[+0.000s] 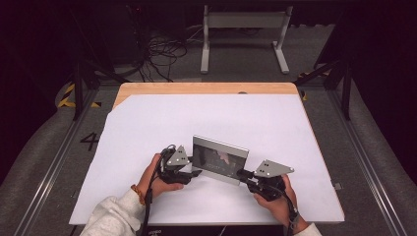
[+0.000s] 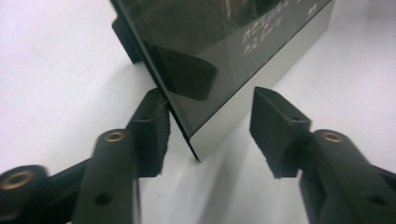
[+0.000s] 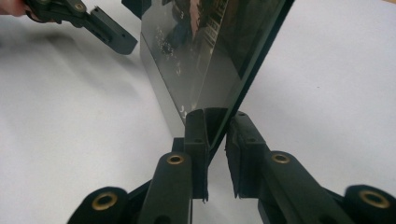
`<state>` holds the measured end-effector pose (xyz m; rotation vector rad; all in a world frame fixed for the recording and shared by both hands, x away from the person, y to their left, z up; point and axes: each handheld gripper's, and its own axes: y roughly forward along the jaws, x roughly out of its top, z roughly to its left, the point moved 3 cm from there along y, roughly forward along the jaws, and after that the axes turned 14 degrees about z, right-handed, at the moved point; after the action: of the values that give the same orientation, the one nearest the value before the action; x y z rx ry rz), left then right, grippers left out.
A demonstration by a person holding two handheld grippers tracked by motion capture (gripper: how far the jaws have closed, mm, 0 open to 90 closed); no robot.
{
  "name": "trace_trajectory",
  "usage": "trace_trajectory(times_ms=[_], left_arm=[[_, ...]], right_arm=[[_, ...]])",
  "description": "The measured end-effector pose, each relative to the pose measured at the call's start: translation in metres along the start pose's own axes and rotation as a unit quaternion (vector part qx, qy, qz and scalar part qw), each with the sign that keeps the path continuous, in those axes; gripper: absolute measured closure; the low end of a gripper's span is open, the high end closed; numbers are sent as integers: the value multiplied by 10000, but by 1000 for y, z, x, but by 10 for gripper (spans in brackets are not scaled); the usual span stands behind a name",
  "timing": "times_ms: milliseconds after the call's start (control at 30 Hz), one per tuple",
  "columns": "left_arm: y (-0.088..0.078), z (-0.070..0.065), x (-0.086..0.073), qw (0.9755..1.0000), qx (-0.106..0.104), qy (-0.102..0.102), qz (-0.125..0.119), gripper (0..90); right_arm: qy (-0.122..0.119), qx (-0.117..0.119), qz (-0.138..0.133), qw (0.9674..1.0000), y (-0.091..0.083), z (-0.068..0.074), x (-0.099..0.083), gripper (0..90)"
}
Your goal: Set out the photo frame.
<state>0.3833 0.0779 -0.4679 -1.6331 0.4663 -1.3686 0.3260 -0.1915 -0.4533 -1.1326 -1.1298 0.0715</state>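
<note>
We see a dark, glossy glass panel in a silver metal frame (image 1: 220, 160) standing tilted on the white-covered desk (image 1: 147, 123), near its front edge. Our right hand-held gripper (image 3: 215, 140) pinches the panel's thin right edge. Our left hand-held gripper (image 2: 210, 133) straddles the left corner, jaws spread and not gripping it.

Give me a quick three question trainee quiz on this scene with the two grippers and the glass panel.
1. True or false: the right gripper is clamped on an edge of the glass panel.
2. Whose jaws stand apart around a panel corner? A the left gripper, B the right gripper.
3. Fill in: the panel stands on a ___ sheet.
Key: 1 true; 2 A; 3 white.
</note>
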Motion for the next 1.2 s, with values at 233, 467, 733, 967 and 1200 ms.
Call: trace_trajectory(times_ms=[233,467,733,967,1200], left_arm=[[6,0,-2,9997,155,37,174,601],[7,-4,-3,9989,295,148,337,617],[11,-9,-3,9967,598,271,473,605],[13,-10,-5,9972,608,155,404,623],[15,-10,-3,9971,655,117,376,637]], right_arm=[[-56,-1,72,10000,8,2,-2,766],[-58,-20,131,9999,10,0,-1,751],[-59,-128,165,9998,15,-5,2,726],[-33,-275,217,9994,19,-10,7,687],[16,-397,239,9989,22,-14,9,673]])
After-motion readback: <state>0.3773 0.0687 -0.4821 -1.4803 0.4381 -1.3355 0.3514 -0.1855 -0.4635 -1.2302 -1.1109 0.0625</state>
